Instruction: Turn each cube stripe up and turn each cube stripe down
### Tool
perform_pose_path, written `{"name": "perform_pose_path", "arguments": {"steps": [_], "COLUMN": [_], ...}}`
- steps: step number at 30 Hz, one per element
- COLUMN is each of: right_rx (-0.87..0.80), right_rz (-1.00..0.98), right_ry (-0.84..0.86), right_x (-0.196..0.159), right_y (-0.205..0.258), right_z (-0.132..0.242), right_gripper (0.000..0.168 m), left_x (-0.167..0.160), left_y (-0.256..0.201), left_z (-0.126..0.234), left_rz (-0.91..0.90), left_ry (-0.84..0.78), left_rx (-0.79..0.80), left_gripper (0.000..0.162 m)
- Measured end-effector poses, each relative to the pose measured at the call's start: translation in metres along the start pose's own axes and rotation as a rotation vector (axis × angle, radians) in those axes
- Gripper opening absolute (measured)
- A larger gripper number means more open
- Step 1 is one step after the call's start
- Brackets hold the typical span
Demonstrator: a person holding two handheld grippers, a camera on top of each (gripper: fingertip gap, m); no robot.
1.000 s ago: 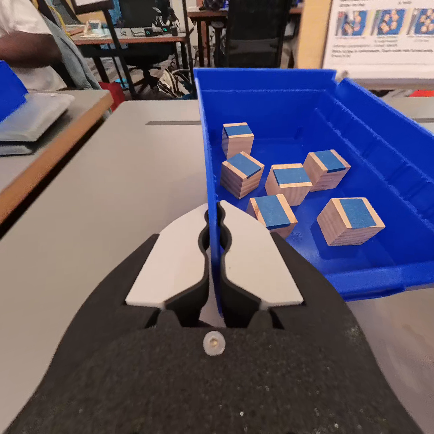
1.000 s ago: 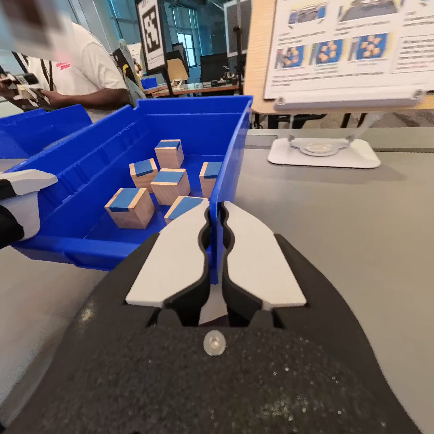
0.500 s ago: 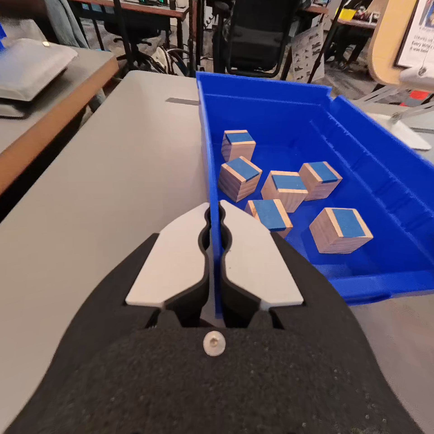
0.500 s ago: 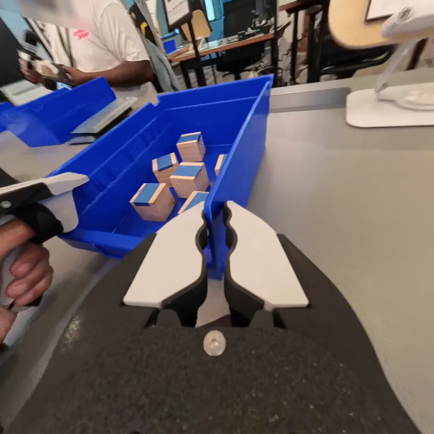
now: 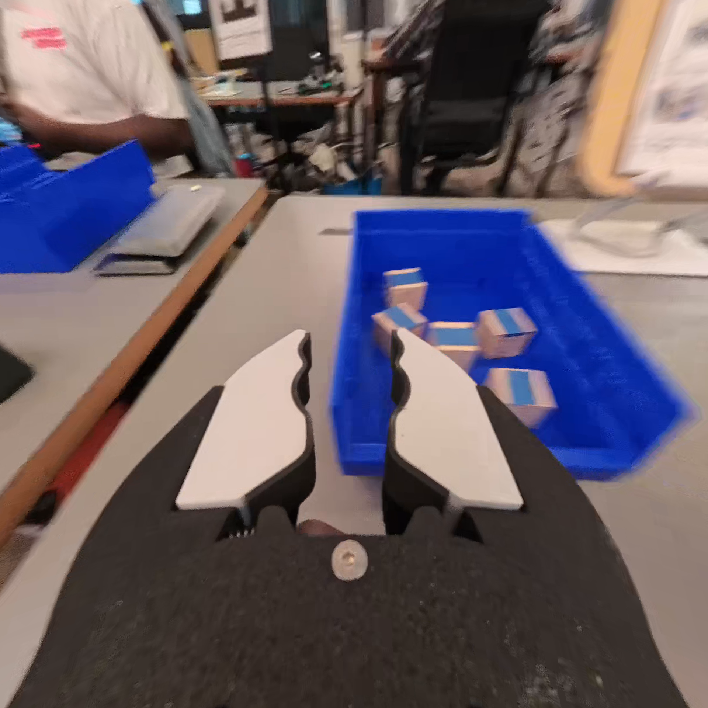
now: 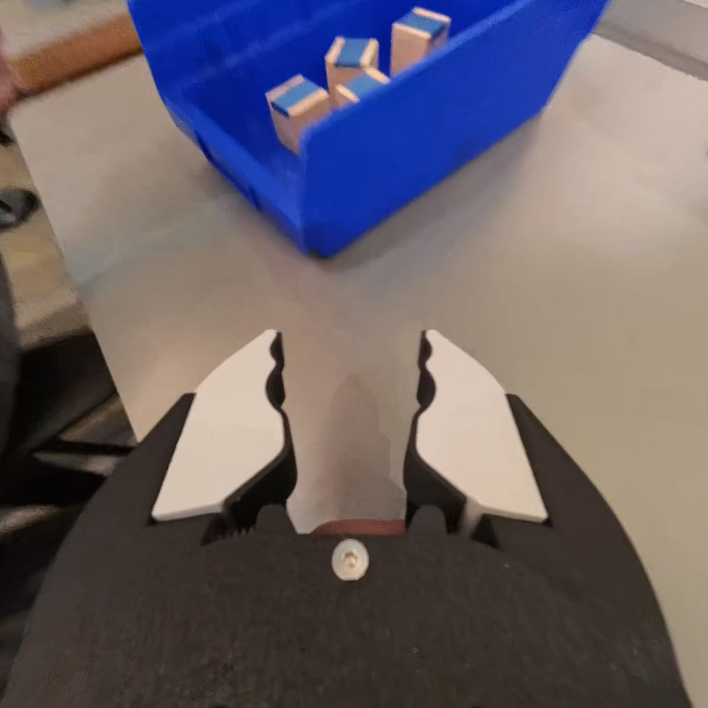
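A blue bin point(image 5: 344, 421) stands on the grey table point(image 5: 268, 291) and holds several wooden cubes, each with a blue stripe facing up, such as one cube point(image 5: 519, 394) near the front. My left gripper point(image 5: 349, 339) is open and empty, pulled back from the bin's left wall. In the right wrist view the bin point(image 6: 402, 161) lies ahead, with cubes point(image 6: 297, 105) showing over its wall. My right gripper point(image 6: 350, 337) is open wide and empty above bare table, short of the bin's corner.
A second table point(image 5: 126, 344) with a wooden edge lies to the left, with a grey flat case point(image 5: 168, 230) and another blue bin point(image 5: 69, 214). A person in a white shirt point(image 5: 88, 65) sits behind it. A white stand base point(image 5: 632, 245) sits at the right.
Both grippers were shut on the bin's side walls, left and right. Both have let go, opened, and drawn back from the bin, which now rests on the table.
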State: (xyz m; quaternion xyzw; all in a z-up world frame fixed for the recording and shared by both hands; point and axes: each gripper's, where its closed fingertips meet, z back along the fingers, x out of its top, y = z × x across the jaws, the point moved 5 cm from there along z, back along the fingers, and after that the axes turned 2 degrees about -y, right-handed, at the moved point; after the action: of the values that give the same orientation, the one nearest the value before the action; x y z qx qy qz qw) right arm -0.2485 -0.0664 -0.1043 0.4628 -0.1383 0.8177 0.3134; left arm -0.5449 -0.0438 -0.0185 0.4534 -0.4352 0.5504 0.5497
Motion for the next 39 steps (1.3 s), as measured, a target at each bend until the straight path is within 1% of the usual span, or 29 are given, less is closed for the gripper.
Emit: {"name": "perform_pose_path", "arguments": {"steps": [1, 2, 4, 5, 6, 7, 9, 10, 12, 15, 18, 20, 23, 26, 30, 35, 39], "right_rx": [-0.025, -0.078, -0.161, -0.194, -0.229, -0.242, -0.171, -0.2, -0.261, -0.295, -0.3, -0.303, -0.327, -0.341, -0.353, -0.37, -0.376], "right_rz": [0.042, 0.08, 0.11, 0.081, 0.023, -0.061, -0.183, -0.221, -0.221, -0.216, -0.192, -0.174, -0.134, -0.098, -0.083, -0.056, -0.038], "right_ry": [0.003, -0.023, -0.109, -0.147, -0.195, -0.261, -0.347, -0.351, -0.353, -0.367, -0.377, -0.397, -0.424, -0.44, -0.452, -0.47, -0.465], "right_x": [-0.011, -0.02, -0.035, -0.043, -0.052, -0.059, -0.068, -0.07, -0.072, -0.07, -0.068, -0.067, -0.066, -0.065, -0.065, -0.065, -0.066], "right_y": [-0.012, -0.027, -0.055, -0.069, -0.084, -0.098, -0.116, -0.129, -0.15, -0.162, -0.163, -0.16, -0.156, -0.153, -0.151, -0.147, -0.145], "right_z": [0.019, 0.038, 0.074, 0.089, 0.103, 0.115, 0.129, 0.133, 0.137, 0.136, 0.135, 0.136, 0.139, 0.141, 0.142, 0.146, 0.146], "right_gripper": [0.066, 0.059, 0.059, 0.06, 0.063, 0.06, 0.064, 0.064, 0.065, 0.068, 0.068, 0.067, 0.063, 0.063, 0.062, 0.062, 0.061], "left_x": [0.009, 0.015, 0.015, 0.009, 0.001, -0.008, -0.026, -0.034, -0.048, -0.064, -0.077, -0.083, -0.078, -0.078, -0.086, -0.088, -0.088], "left_y": [-0.025, -0.056, -0.128, -0.164, -0.198, -0.226, -0.267, -0.283, -0.304, -0.317, -0.314, -0.305, -0.301, -0.301, -0.3, -0.303, -0.31], "left_z": [0.011, 0.02, 0.03, 0.03, 0.026, 0.019, 0.0, -0.007, -0.019, -0.03, -0.029, -0.024, -0.014, -0.011, -0.011, -0.009, -0.004], "left_rz": [0.039, 0.083, 0.134, 0.132, 0.135, 0.143, 0.155, 0.152, 0.123, 0.027, -0.025, -0.048, -0.022, -0.04, -0.034, -0.025, -0.07], "left_ry": [-0.012, -0.014, 0.033, 0.096, 0.17, 0.236, 0.325, 0.346, 0.352, 0.349, 0.333, 0.29, 0.218, 0.199, 0.23, 0.244, 0.246], "left_rx": [-0.098, -0.223, -0.476, -0.584, -0.682, -0.75, -0.777, -0.776, -0.74, -0.654, -0.609, -0.573, -0.607, -0.614, -0.628, -0.648, -0.665], "left_gripper": [0.039, 0.039, 0.039, 0.042, 0.05, 0.055, 0.054, 0.051, 0.048, 0.05, 0.051, 0.051, 0.053, 0.054, 0.056, 0.055, 0.056]}}
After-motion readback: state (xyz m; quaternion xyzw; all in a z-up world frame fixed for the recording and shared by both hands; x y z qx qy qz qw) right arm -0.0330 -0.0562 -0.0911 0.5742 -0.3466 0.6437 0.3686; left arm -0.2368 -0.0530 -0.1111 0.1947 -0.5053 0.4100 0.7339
